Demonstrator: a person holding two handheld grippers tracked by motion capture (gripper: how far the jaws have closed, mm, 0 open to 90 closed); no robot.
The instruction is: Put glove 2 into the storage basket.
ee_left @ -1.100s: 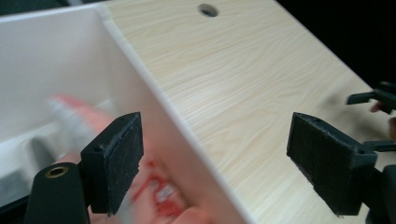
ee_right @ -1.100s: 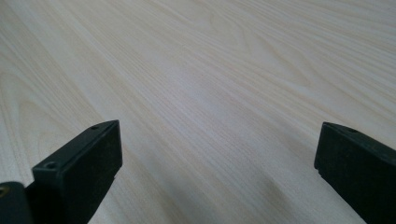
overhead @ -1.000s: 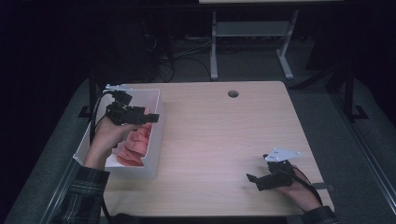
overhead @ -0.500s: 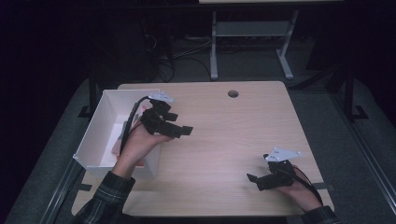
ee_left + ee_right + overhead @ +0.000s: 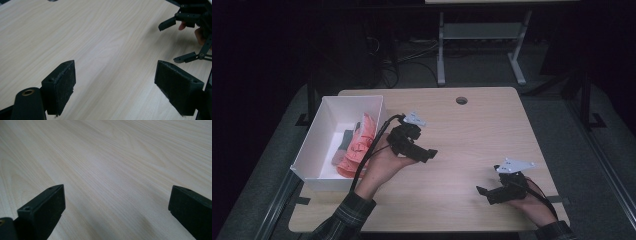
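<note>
A person's left gripper (image 5: 424, 154) hovers over the middle of the wooden tabletop (image 5: 472, 135), jaws spread wide and holding nothing, just right of a white box (image 5: 324, 112) at the tabletop's left edge. Inside the box lies a pink cloth (image 5: 359, 147) beside a grey item, too dim to identify. The right gripper (image 5: 484, 192) rests near the front right corner, jaws likewise spread and empty, well apart from the box. The likely risk from here: with the left gripper's cable trailing past the box wall, a reach back for the cloth could snag the rim and shift or tip the light box. No brand, label or writing can be read anywhere.
</note>
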